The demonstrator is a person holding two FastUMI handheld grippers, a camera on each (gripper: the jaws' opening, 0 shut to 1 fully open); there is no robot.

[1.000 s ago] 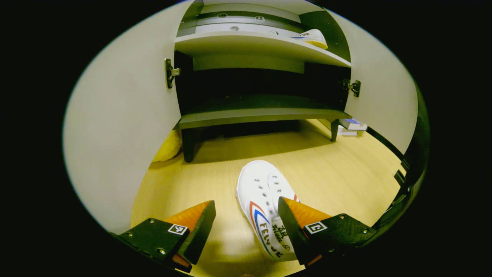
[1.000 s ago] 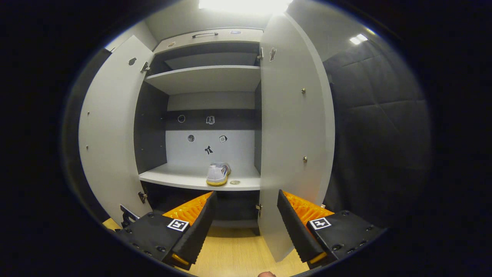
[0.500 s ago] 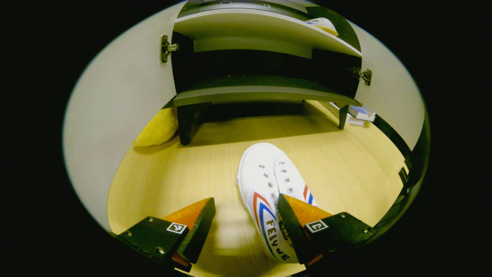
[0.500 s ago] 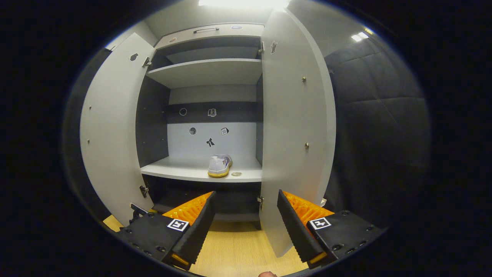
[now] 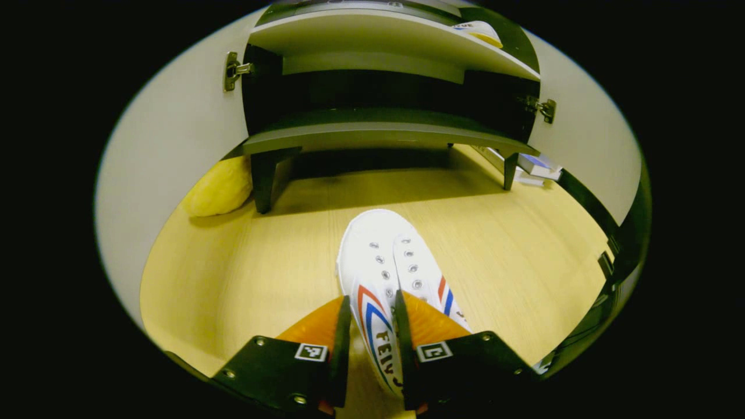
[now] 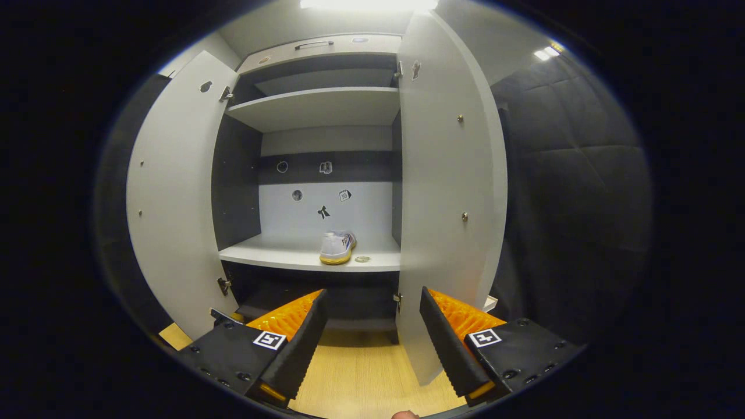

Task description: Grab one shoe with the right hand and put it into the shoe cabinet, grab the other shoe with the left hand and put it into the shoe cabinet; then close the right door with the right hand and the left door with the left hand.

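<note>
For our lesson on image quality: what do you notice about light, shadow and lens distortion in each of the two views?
Left gripper view: warm yellowish cast; the cabinet throws a shadow on the floor; its shelves bow. Right gripper view: a ceiling light glares overhead; the right door bulges in a curve.

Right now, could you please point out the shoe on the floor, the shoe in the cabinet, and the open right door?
Shoe on the floor [image 5: 381, 256]: left gripper view, its white toe.
Shoe on the shelf [image 6: 337, 247]: right gripper view, its heel.
Right door [image 6: 451, 174]: right gripper view, inner face.
</note>
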